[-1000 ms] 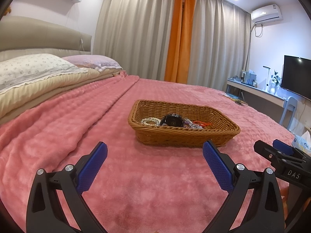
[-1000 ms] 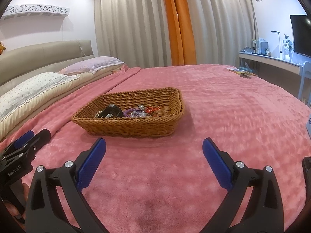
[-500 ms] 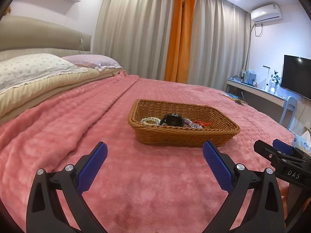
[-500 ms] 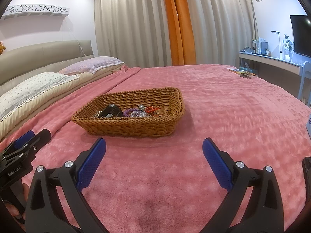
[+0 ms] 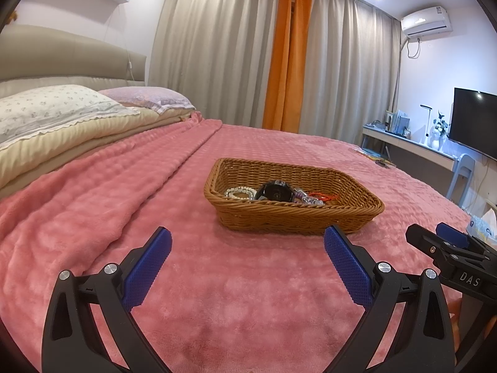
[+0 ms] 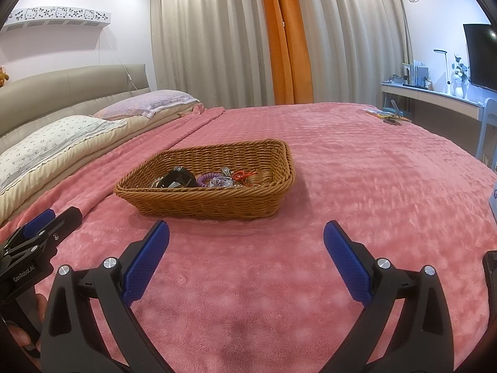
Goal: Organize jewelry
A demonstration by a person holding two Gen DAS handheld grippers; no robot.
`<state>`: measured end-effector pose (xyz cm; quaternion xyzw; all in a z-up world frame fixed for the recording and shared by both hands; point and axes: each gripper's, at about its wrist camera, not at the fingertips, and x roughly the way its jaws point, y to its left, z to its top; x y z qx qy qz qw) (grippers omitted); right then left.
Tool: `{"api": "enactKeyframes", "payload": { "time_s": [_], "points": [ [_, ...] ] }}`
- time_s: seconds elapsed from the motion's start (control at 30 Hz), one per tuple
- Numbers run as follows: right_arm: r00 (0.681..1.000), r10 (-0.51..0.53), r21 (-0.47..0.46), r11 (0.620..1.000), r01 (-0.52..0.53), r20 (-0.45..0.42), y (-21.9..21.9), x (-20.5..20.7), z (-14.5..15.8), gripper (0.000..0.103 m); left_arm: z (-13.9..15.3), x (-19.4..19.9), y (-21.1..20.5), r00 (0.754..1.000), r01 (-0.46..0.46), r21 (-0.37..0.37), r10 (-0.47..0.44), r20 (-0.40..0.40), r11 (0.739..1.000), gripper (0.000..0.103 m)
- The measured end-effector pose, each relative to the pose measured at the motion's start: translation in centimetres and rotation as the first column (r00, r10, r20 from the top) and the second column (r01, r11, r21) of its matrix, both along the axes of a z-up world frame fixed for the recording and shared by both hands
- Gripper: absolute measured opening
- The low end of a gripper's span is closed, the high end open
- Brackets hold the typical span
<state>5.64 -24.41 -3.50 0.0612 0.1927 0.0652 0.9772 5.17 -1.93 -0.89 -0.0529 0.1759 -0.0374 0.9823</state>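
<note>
A wicker basket (image 5: pixel 292 205) is sitting on the pink blanket (image 5: pixel 93 205) of a bed, ahead of both grippers and apart from them. Inside it, a black watch (image 5: pixel 275 191) is lying in the middle, with a pale bead bracelet (image 5: pixel 240 192) beside it on one side and a purple coil (image 6: pixel 206 178), some clear beads (image 6: pixel 222 182) and an orange cord (image 6: pixel 243 174) on the other. The left gripper (image 5: pixel 247 248) is hovering low over the blanket, its blue pads (image 5: pixel 147 269) standing wide apart and holding nothing. The right gripper (image 6: pixel 246 247) is hovering beside it, likewise spread wide and empty, with the basket slightly to its left. Two pillows (image 6: pixel 62 136) are lying along the headboard, and curtains (image 5: pixel 236 49) are hanging behind the bed. A desk (image 6: pixel 435 99) and a television (image 5: pixel 472 121) are standing along the far right wall.
</note>
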Motion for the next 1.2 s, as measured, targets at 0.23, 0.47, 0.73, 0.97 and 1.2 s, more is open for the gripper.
{"api": "enactKeyframes", "payload": {
  "time_s": [0.23,0.47,0.73,0.97,1.2],
  "points": [
    [1.0,0.0,0.0,1.0,0.0,0.0,0.0,0.02,-0.02,0.095,-0.03,-0.01,-0.01,1.0,-0.001,0.0,0.001,-0.001,1.0,0.095],
    [1.0,0.0,0.001,1.0,0.0,-0.001,-0.03,0.01,-0.03,0.095,-0.15,-0.15,-0.06,1.0,-0.001,-0.001,0.001,0.0,1.0,0.095],
    [1.0,0.0,0.003,1.0,0.0,-0.003,0.0,0.04,-0.1,0.095,-0.16,-0.22,-0.09,1.0,-0.001,0.0,0.001,0.0,1.0,0.095],
    [1.0,-0.001,0.003,1.0,0.001,-0.003,0.03,0.01,-0.13,0.095,-0.12,-0.23,-0.05,1.0,-0.004,0.001,0.004,0.005,1.0,0.095],
    [1.0,-0.001,0.004,1.0,0.001,-0.004,0.01,0.03,-0.12,0.095,-0.23,-0.56,-0.14,1.0,-0.006,0.007,0.006,0.019,1.0,0.095]
  ]
}}
